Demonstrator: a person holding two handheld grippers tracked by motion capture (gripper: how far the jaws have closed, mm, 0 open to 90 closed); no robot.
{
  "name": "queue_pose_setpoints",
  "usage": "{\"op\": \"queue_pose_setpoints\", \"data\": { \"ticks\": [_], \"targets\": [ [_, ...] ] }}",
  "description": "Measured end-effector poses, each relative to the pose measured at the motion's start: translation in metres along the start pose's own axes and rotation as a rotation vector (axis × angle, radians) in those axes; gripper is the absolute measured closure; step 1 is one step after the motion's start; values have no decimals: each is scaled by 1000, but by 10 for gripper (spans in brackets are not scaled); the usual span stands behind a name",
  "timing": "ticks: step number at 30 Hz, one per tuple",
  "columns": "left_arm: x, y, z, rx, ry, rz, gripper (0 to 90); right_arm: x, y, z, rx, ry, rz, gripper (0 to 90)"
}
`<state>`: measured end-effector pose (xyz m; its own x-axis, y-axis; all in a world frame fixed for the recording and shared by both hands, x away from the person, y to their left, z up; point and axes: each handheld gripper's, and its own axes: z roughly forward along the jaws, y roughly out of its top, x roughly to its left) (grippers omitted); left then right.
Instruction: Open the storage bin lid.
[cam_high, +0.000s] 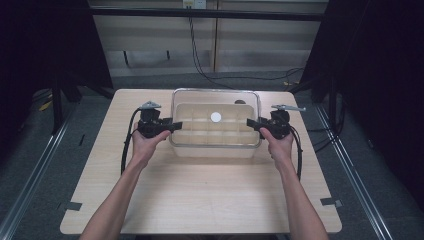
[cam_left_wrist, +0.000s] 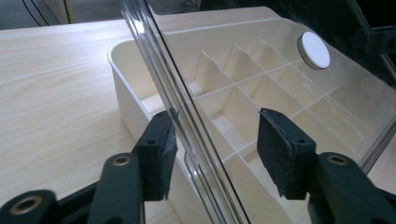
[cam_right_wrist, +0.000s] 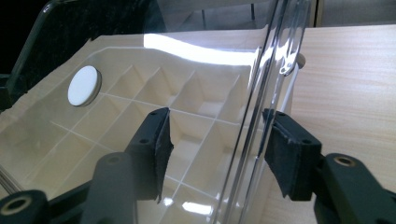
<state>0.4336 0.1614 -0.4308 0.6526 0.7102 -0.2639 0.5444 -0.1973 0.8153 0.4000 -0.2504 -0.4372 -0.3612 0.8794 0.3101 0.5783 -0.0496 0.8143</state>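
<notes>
- Cream plastic organiser box with a grid of compartments (cam_high: 215, 132) sits on the far middle of the pale wood-grain table (cam_high: 200, 195), square to the person, so both hands reach an end evenly
- Clear plastic lid with a white round disc (cam_high: 215, 117) covers the box; its rim overhangs the box wall at each end, giving the jaws an edge to straddle
- Left gripper (cam_left_wrist: 215, 154), at the left end, has its jaws partly open around the lid's rim; one pad touches or nearly touches the rim, the other stands clear, so nothing is clamped yet
- Right gripper (cam_right_wrist: 217, 154) mirrors it at the right end, rim between its pads, unclamped
- Matched holds at opposite ends would likely lift the lid level
- No brand, label or writing is readable
</notes>
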Motion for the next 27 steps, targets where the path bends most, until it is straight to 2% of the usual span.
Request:
{"op": "queue_pose_setpoints", "data": {
  "ticks": [4, 8, 12, 18, 27],
  "targets": [
    [0, -1, -2, -20, -5, -2, 518, 1, 2, -8, -22, 12, 4, 500],
    [-2, 0, -7, -35, 3, 3, 539, 0, 2, -11, -39, 24, 9, 522],
    [-8, 1, -11, -49, 24, 22, 548, 5, 3, -15, -47, 4, -1, 523],
    [-10, 0, -18, -77, 6, 36, 590, 9, 5, -23, -64, 9, -14, 552],
    [-13, 0, -26, -100, 6, 58, 619, 11, 5, -30, -85, 17, -16, 576]
  ]
}}
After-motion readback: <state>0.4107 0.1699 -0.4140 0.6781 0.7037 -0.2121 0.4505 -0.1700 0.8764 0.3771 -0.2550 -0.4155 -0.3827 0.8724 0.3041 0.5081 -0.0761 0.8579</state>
